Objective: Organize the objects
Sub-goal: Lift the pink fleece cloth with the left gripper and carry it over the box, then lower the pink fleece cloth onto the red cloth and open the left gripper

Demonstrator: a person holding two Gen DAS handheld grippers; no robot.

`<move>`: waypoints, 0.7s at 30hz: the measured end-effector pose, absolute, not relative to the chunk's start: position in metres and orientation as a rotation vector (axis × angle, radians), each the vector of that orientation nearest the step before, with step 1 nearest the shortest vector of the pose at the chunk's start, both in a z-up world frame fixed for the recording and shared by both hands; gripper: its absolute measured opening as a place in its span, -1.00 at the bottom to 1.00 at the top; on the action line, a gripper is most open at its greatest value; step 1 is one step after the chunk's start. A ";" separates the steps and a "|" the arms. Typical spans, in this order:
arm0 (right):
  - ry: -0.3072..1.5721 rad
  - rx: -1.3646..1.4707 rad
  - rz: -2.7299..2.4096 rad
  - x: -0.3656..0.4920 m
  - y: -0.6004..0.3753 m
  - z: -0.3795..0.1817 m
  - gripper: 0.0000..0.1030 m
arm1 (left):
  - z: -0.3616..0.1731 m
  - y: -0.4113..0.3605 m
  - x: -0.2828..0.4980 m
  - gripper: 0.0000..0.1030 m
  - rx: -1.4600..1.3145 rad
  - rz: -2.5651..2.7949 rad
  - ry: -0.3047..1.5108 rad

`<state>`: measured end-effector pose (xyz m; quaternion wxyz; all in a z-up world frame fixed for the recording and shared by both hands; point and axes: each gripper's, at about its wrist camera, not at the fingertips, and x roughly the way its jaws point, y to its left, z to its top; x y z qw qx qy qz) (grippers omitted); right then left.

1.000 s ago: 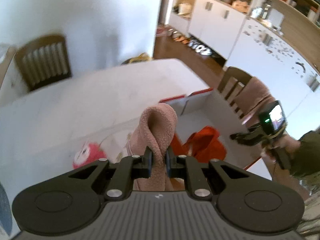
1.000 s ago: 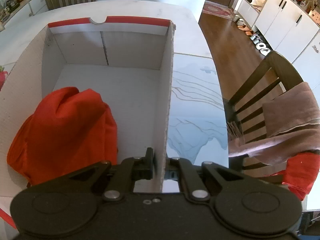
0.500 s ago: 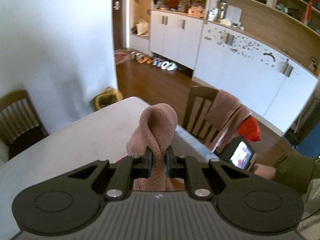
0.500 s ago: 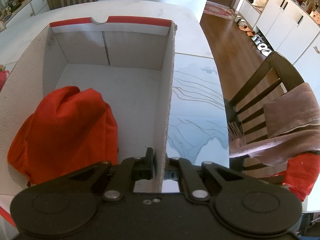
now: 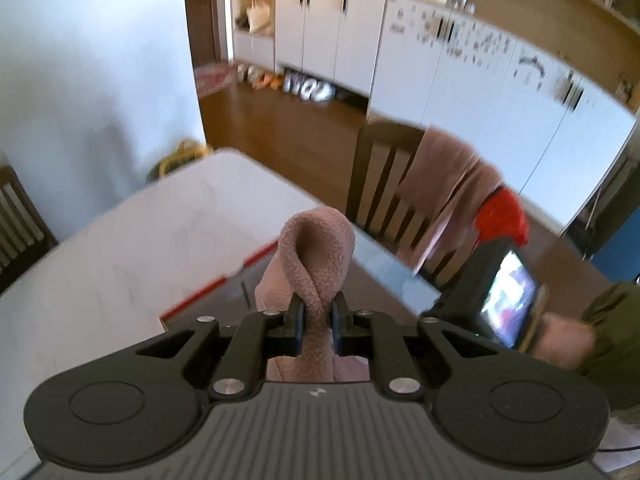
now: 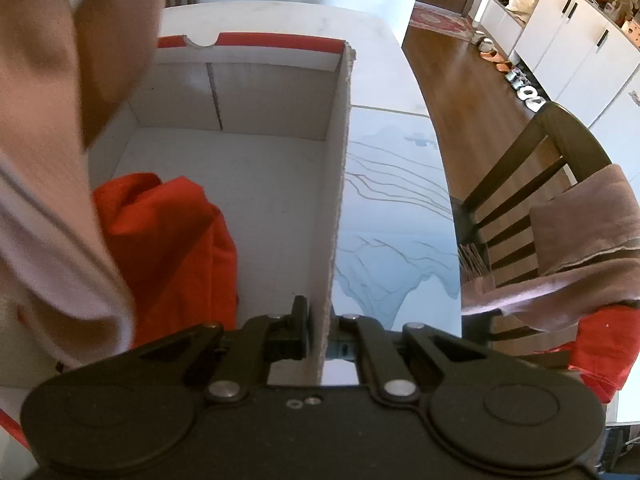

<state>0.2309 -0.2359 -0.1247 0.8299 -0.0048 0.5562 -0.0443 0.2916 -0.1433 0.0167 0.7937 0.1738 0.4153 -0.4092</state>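
The left claw (image 5: pixel 316 316) is clenching a fuzzy pink fleece cloth (image 5: pixel 316 248); the right claw (image 6: pixel 318 334) is pinching the white cardboard box's side wall (image 6: pixel 338 200), an orange-red garment (image 6: pixel 176 248) lying inside.

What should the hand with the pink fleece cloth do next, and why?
Probably lower the pink fleece cloth into the box and let go. The left gripper is clamped on it, it hangs at the box's left side, free floor lies beside the red cloth, and the right gripper pinches the box wall.
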 end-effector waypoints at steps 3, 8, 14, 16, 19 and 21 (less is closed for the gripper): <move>1.182 -0.009 -0.093 0.231 -0.236 -0.125 -0.90 | -0.004 -0.150 0.292 -0.76 0.410 -0.871 0.923; 1.188 -0.003 -0.091 0.232 -0.237 -0.128 -0.90 | -0.029 -0.158 0.292 -0.76 0.442 -0.871 0.947; 1.194 0.003 -0.089 0.233 -0.238 -0.129 -0.90 | -0.060 -0.166 0.293 -0.76 0.473 -0.878 1.003; 1.199 0.002 -0.091 0.234 -0.238 -0.130 -0.90 | -0.069 -0.168 0.293 -0.76 0.481 -0.881 1.025; 1.205 0.000 -0.093 0.234 -0.237 -0.131 -0.90 | -0.084 -0.170 0.291 -0.76 0.487 -0.885 1.058; 1.209 0.001 -0.093 0.235 -0.237 -0.132 -0.89 | -0.094 -0.173 0.289 -0.76 0.500 -0.879 1.084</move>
